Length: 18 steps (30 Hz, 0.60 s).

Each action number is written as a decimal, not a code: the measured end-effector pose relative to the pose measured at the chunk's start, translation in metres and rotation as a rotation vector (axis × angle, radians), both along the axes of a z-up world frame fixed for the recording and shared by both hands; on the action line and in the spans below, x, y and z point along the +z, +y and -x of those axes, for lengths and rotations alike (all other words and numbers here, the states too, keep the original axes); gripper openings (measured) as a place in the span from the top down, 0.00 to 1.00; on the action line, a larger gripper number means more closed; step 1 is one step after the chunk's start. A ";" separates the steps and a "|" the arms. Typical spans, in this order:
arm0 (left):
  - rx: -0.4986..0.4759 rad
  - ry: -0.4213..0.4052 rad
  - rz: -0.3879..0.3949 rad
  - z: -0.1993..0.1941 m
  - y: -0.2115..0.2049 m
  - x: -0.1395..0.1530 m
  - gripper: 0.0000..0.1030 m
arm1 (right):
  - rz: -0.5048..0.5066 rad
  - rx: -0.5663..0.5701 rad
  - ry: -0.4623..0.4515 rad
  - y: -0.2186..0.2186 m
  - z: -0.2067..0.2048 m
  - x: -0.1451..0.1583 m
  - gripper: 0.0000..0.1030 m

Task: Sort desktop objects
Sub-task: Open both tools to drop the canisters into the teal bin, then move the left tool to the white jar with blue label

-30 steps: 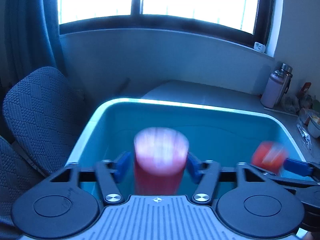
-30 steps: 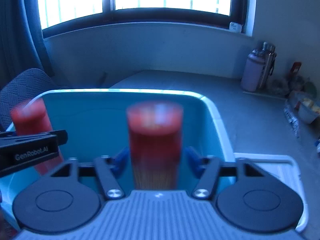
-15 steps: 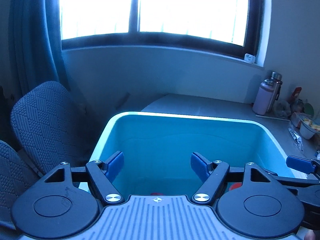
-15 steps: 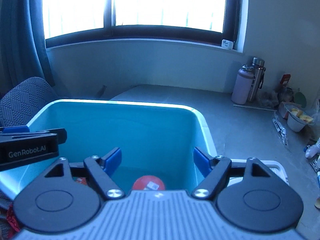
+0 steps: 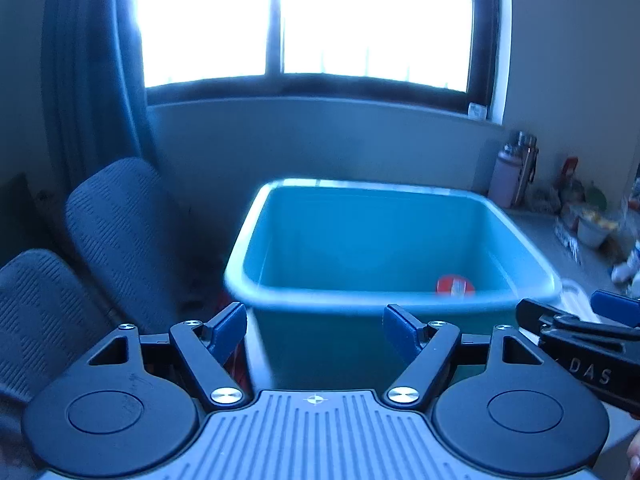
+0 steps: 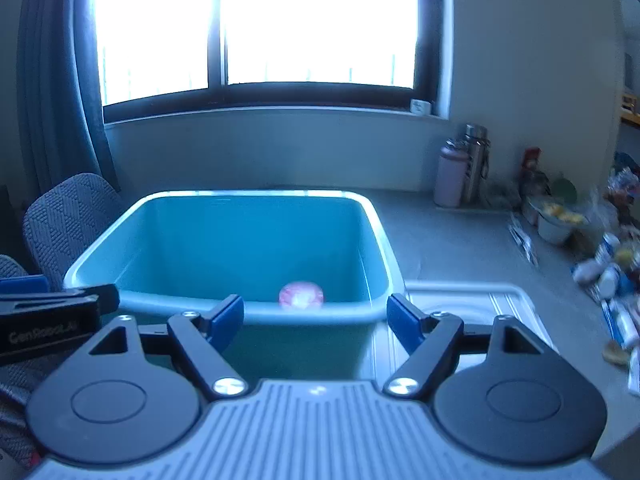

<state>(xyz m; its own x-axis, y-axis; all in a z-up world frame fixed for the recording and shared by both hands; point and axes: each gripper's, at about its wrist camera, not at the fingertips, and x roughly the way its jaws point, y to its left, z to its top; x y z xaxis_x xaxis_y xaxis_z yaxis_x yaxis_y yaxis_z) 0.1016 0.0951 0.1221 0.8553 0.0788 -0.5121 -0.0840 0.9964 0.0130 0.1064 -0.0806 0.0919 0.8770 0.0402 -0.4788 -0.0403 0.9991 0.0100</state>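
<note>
Red can: we saw one red can (image 5: 455, 285) lying low inside the teal bin (image 6: 100, 258), near its right wall; the right wrist view showed it only as a pale blurred disc.
Second can: we could not make out another one in the bin from either view.
Teal bin: it stood on the tabletop (image 6: 448, 232), with a white tray (image 6: 516, 304) just beside its right wall.
Left gripper (image 5: 315, 325): its blue fingers (image 5: 230, 326) stood apart with nothing between them, and had just been opening wider.
Right gripper (image 6: 316, 316): its fingers (image 6: 404, 322) were apart and empty too.
Progress: we judged this drop done.
Left to sort: a blurred heap of small items (image 6: 612, 268) lay at the right of the tabletop.
Writing: "GenRobot.AI" showed faintly on the left gripper's side, "DAS" on the right one's.
Background: two bottles (image 6: 462, 170) stood by the wall.
</note>
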 end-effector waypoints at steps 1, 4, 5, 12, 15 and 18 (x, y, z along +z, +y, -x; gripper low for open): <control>0.001 0.007 0.001 0.011 0.003 -0.004 0.23 | 0.001 0.003 0.005 0.000 0.008 -0.004 0.22; -0.006 0.020 0.023 0.046 0.013 -0.022 0.21 | 0.013 0.004 0.021 -0.001 0.032 -0.020 0.20; -0.003 0.027 0.020 0.053 0.014 -0.028 0.21 | 0.012 0.003 0.027 -0.002 0.038 -0.025 0.20; 0.005 0.087 0.009 0.101 0.020 -0.076 0.21 | 0.006 0.011 0.047 0.001 0.076 -0.065 0.20; 0.000 0.097 -0.005 0.113 0.021 -0.096 0.21 | 0.001 0.010 0.046 0.004 0.089 -0.081 0.20; -0.001 0.100 -0.017 0.124 0.020 -0.114 0.21 | -0.005 0.007 0.058 0.006 0.097 -0.098 0.20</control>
